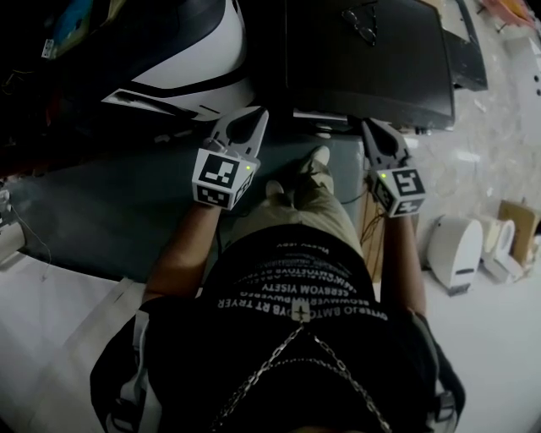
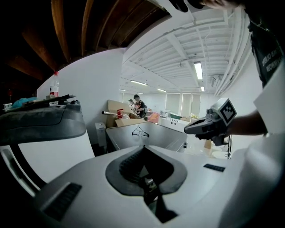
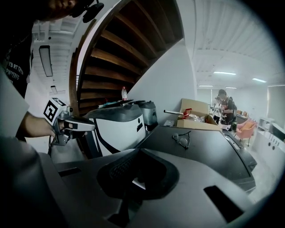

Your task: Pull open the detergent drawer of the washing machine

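Observation:
The washing machine [image 1: 363, 59] is the dark-topped box at the top of the head view, with a pair of glasses [image 1: 362, 24] lying on its lid. Its front and detergent drawer are hidden from every view. My left gripper [image 1: 256, 118] is shut and empty, its tips just short of the machine's near left corner. My right gripper [image 1: 375, 128] is also shut and empty, in front of the machine's near right edge. The right gripper view shows the lid [image 3: 200, 147], the glasses [image 3: 181, 140] and the left gripper [image 3: 84, 126] in the air beside it.
A white and black rounded appliance [image 1: 186, 59] stands left of the machine. Low white devices [image 1: 456, 249] sit on the floor at the right. A cardboard box [image 3: 196, 116] lies behind the machine, and a person [image 3: 222, 104] stands far back. A wooden stair underside [image 3: 120, 49] hangs overhead.

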